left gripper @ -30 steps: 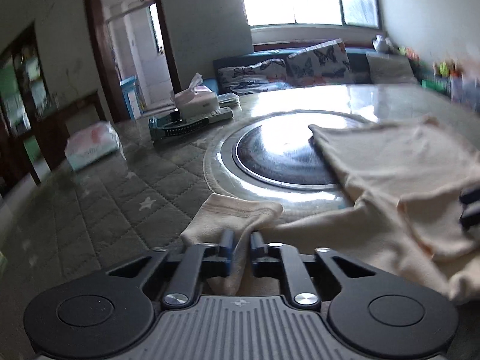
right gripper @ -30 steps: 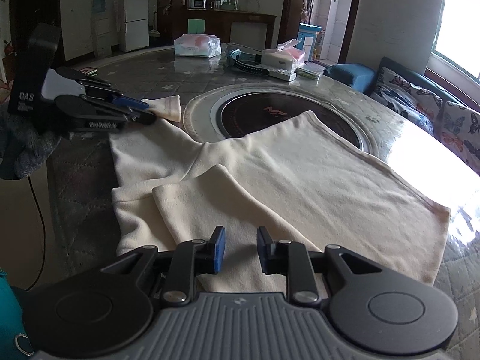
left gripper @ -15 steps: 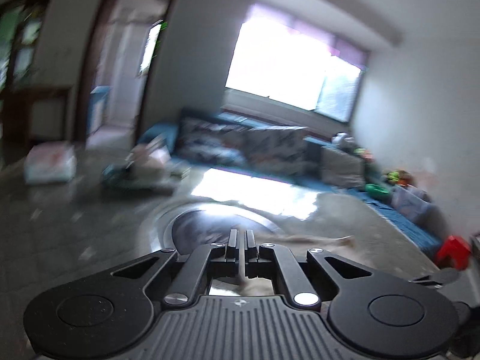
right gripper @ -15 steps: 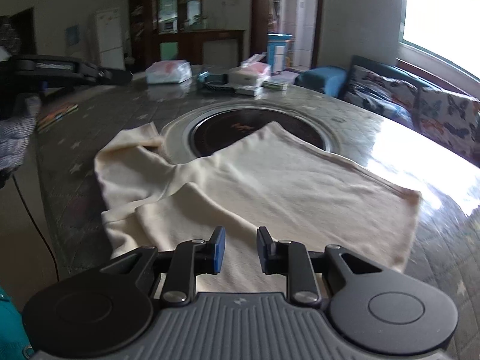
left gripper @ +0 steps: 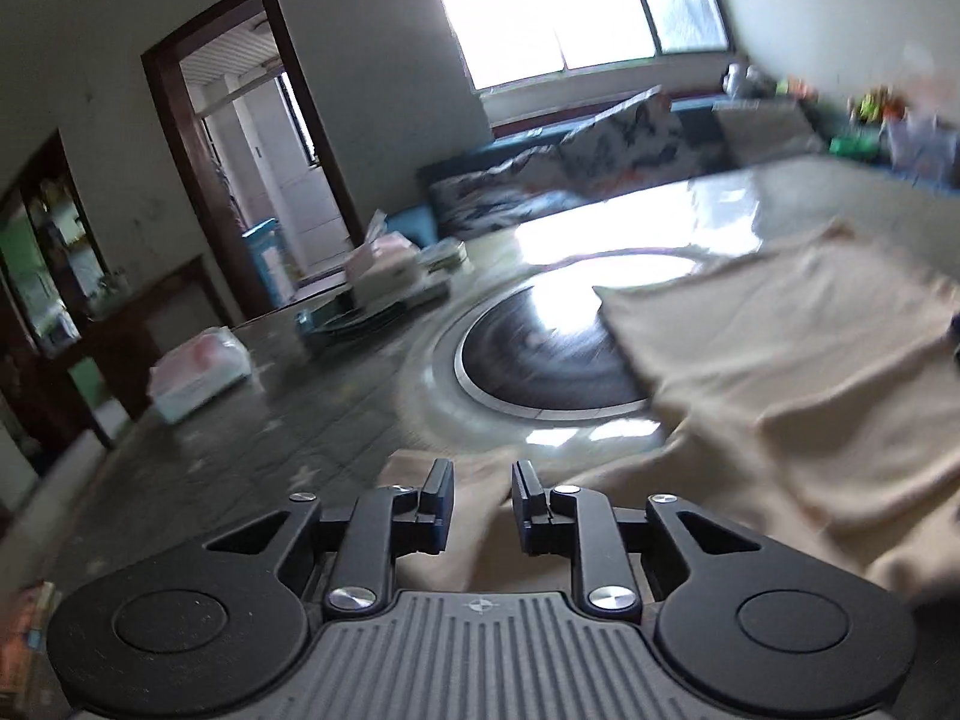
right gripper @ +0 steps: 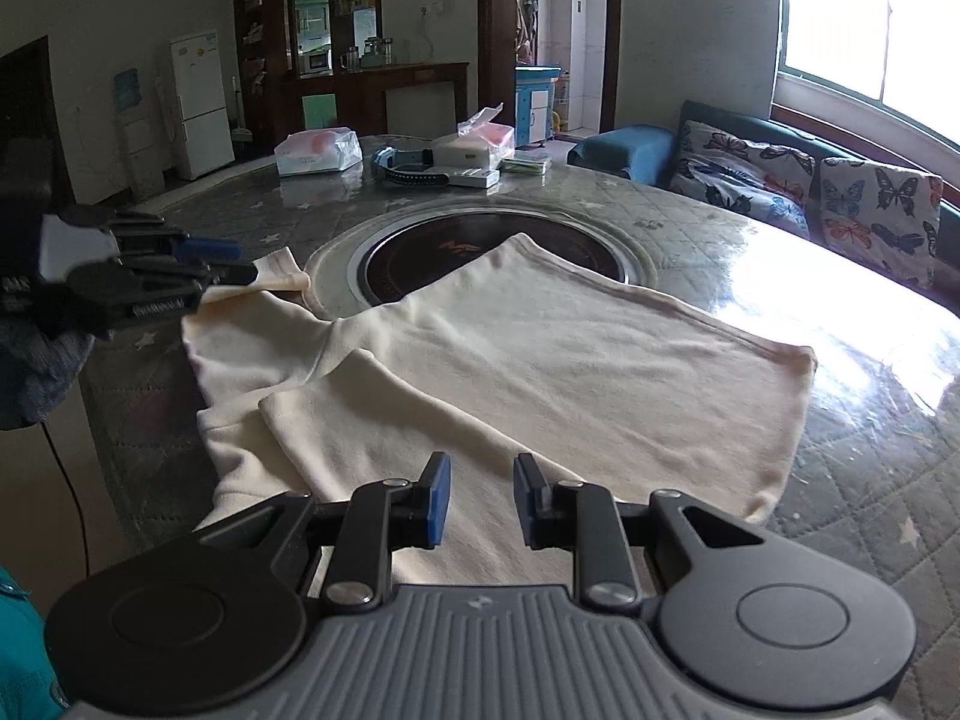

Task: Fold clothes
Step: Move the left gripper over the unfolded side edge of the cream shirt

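Note:
A cream long-sleeved garment (right gripper: 540,360) lies flat on the round table, partly over the dark inset hob. One sleeve is folded across its near side. It also shows in the left wrist view (left gripper: 780,372). My left gripper (left gripper: 480,495) is open, its jaws just over the end of the other sleeve (left gripper: 474,546); in the right wrist view it (right gripper: 222,261) hovers at the sleeve cuff (right gripper: 279,270) at the left. My right gripper (right gripper: 477,498) is open and empty above the garment's near edge.
The table (right gripper: 870,480) has a quilted grey cover under glass and a round dark hob (right gripper: 480,246) in the middle. At its far side lie a tissue box (right gripper: 474,144), a plastic pack (right gripper: 318,150), a remote and a black band. A sofa stands behind.
My left gripper, shut on the sleeve and raised half a second ago, has come back down to the sleeve end and opened. My right gripper has stayed open over the near edge.

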Demonstrator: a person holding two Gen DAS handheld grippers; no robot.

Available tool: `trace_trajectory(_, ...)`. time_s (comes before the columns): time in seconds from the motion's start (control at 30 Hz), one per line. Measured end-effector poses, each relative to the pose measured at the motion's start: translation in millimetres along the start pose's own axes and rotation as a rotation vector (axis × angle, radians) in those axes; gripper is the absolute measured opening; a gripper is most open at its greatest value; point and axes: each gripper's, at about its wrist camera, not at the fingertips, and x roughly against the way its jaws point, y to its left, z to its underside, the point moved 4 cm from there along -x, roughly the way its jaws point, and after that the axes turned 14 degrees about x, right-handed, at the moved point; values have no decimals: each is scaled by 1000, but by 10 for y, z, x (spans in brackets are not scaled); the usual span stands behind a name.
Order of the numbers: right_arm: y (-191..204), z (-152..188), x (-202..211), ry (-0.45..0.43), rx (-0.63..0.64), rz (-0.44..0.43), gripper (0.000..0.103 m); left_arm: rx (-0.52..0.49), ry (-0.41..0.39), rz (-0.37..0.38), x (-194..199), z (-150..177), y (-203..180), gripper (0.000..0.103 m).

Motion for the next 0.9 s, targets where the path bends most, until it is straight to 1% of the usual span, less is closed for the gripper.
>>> trace_trajectory(0.1, 37, -32, -39, 1, 8, -10, 23, -13, 28, -6, -91, 96, 54, 25)
trace_trajectory(0.23, 85, -65, -81, 9, 18, -17, 23, 10, 48, -9, -149, 148, 117, 25)
trace_trajectory(0.3, 98, -75, -92, 11, 21, -18, 23, 15, 49, -1, -146, 145, 131, 23)
trace_trajectory(0.33, 100, -81, -95, 11, 22, -18, 23, 17, 49, 4, -143, 128, 131, 20)
trace_trajectory(0.37, 103, -87, -98, 12, 23, -19, 23, 24, 46, 11, -140, 104, 131, 10)
trace_trajectory(0.4, 102, -94, -98, 11, 21, -20, 23, 41, 43, 24, -124, 71, 135, 6)
trace_trajectory(0.5, 91, -120, -75, 1, 6, -24, 23, 129, 26, 85, -23, -66, 161, 3)
trace_trajectory(0.67, 26, -139, 2, -15, -24, -20, 23, 290, -36, 274, 304, -397, 68, 0)
trace_trajectory(0.77, -24, -133, 53, -22, -40, -7, 23, 272, -96, 381, 521, -531, -135, 0)
trace_trajectory(0.8, -42, -127, 76, -24, -45, -1, 23, 241, -113, 389, 562, -546, -209, 1)
trace_trajectory(0.87, -77, -116, 122, -27, -56, 10, 23, 150, -128, 344, 551, -508, -336, 2)
trace_trajectory(0.9, -85, -106, 141, -28, -55, 15, 23, 121, -120, 307, 496, -458, -352, 5)
